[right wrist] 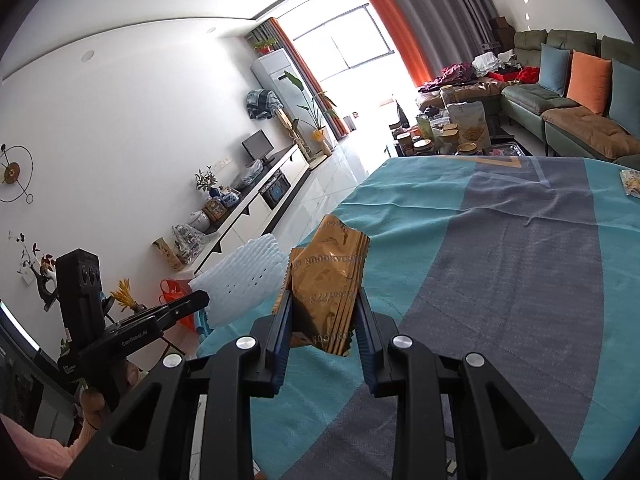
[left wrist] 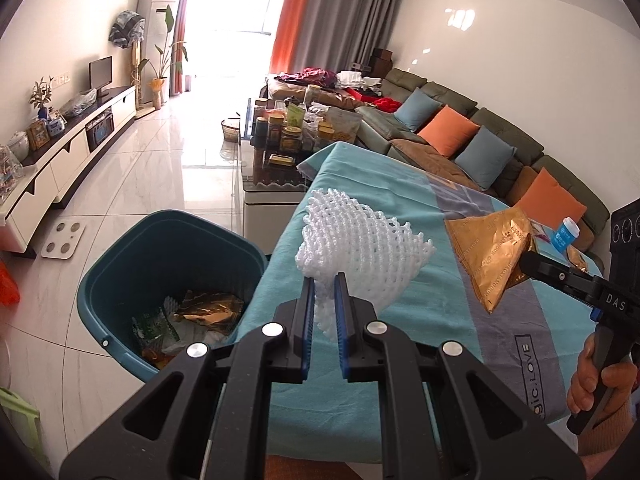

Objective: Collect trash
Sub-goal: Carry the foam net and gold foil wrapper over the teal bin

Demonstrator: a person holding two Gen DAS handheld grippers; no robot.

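Observation:
My left gripper (left wrist: 325,280) is shut on a white foam fruit net (left wrist: 360,248) and holds it above the left edge of the table, beside the bin. The net also shows in the right wrist view (right wrist: 240,276). My right gripper (right wrist: 323,300) is shut on a gold foil wrapper (right wrist: 330,280) and holds it above the table. In the left wrist view the wrapper (left wrist: 492,256) hangs from the right gripper (left wrist: 528,264) at the right. A teal trash bin (left wrist: 120,280) stands on the floor left of the table and holds wrappers.
The table wears a teal and grey cloth (left wrist: 420,320). A small blue-capped bottle (left wrist: 565,236) and a snack packet (right wrist: 632,182) lie at its far right. A cluttered coffee table (left wrist: 288,136), a sofa (left wrist: 500,148) and a TV cabinet (left wrist: 68,160) stand beyond.

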